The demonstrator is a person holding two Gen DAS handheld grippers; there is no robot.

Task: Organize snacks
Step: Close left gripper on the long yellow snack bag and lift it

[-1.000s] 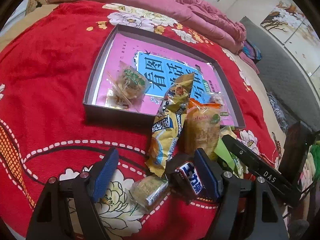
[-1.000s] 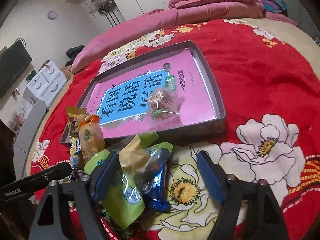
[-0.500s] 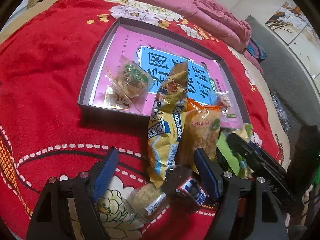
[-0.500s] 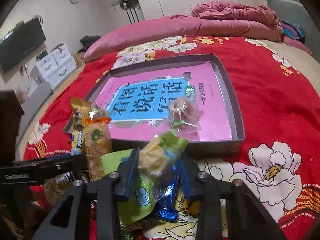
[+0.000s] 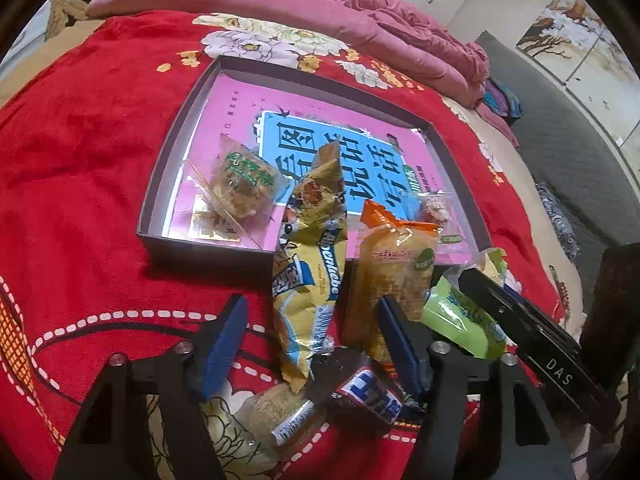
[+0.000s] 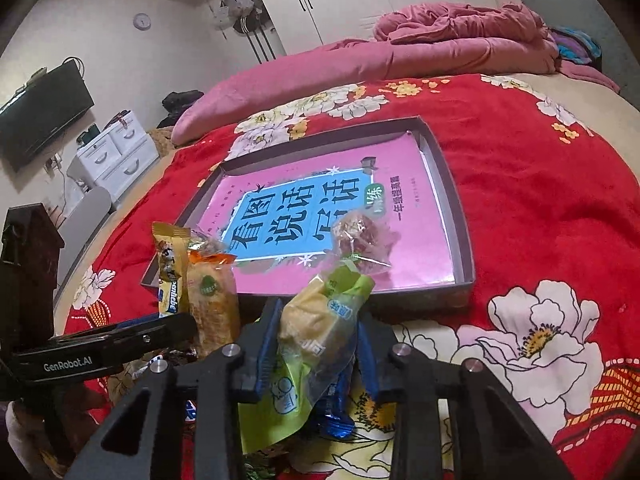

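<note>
A shallow dark tray [image 5: 208,256] on the red bedspread holds a pink book and two clear-wrapped snacks [image 5: 240,184] [image 6: 360,240]. In front of the tray lie a yellow packet [image 5: 308,280] and an orange-topped packet [image 5: 392,276]. My left gripper [image 5: 312,340] straddles both and its jaws are closing. The right pad sits at the orange packet, while the left pad is still apart from the yellow one. My right gripper [image 6: 316,340] is shut on a green and yellow snack packet [image 6: 320,316], with a blue packet [image 6: 336,404] beneath it.
A small cake packet [image 5: 276,412] and a dark chocolate bar [image 5: 368,392] lie under the left gripper. The right gripper's black body [image 5: 540,344] crosses close on the right. A rolled pink quilt [image 6: 360,68] lies behind the tray. Open bedspread [image 6: 540,200] stretches to the right.
The right gripper closed on the green packet and raised its top between the pads. The left gripper's pads came closer together around the yellow and orange packets.
</note>
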